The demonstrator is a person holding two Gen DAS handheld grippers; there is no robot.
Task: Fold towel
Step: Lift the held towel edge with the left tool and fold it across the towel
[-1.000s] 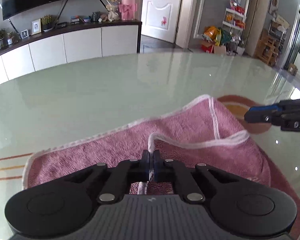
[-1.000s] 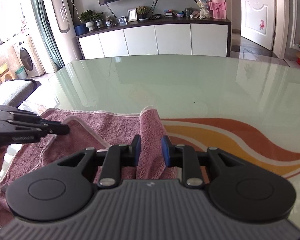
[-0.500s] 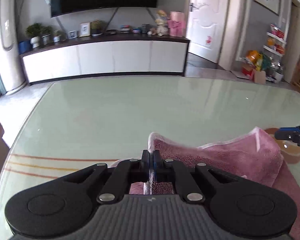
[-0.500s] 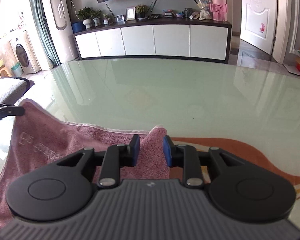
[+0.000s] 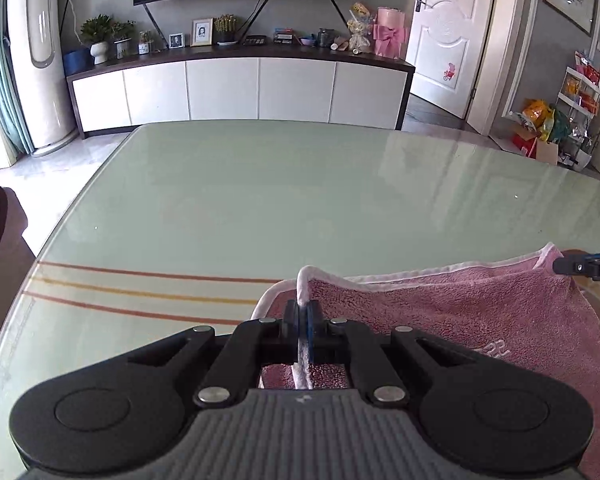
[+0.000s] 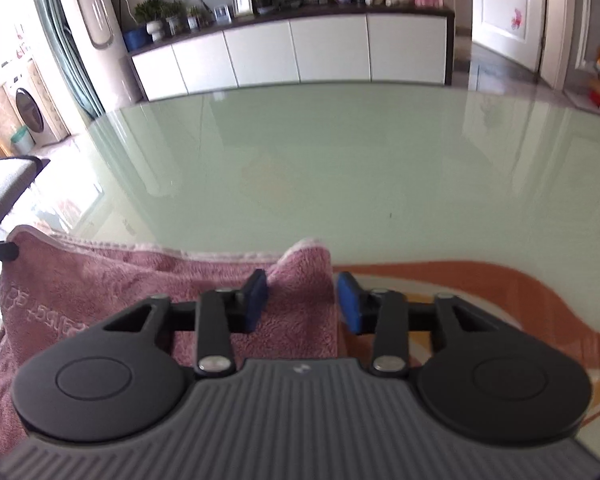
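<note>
With the left claw (image 5: 302, 322) pinched shut on the fluffy pink terry towel (image 5: 460, 312), let the right claw (image 6: 302, 300) (jaws just closing, corner between them, not yet squeezed) clamp firmly before lifting.

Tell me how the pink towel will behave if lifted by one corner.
Probably floppy: the pink towel sags between its raised corners, and the pinch in the left gripper stands as a soft peak. Likely light, since that small corner pinch holds it up. It may slide easily on the glossy glass table.
</note>
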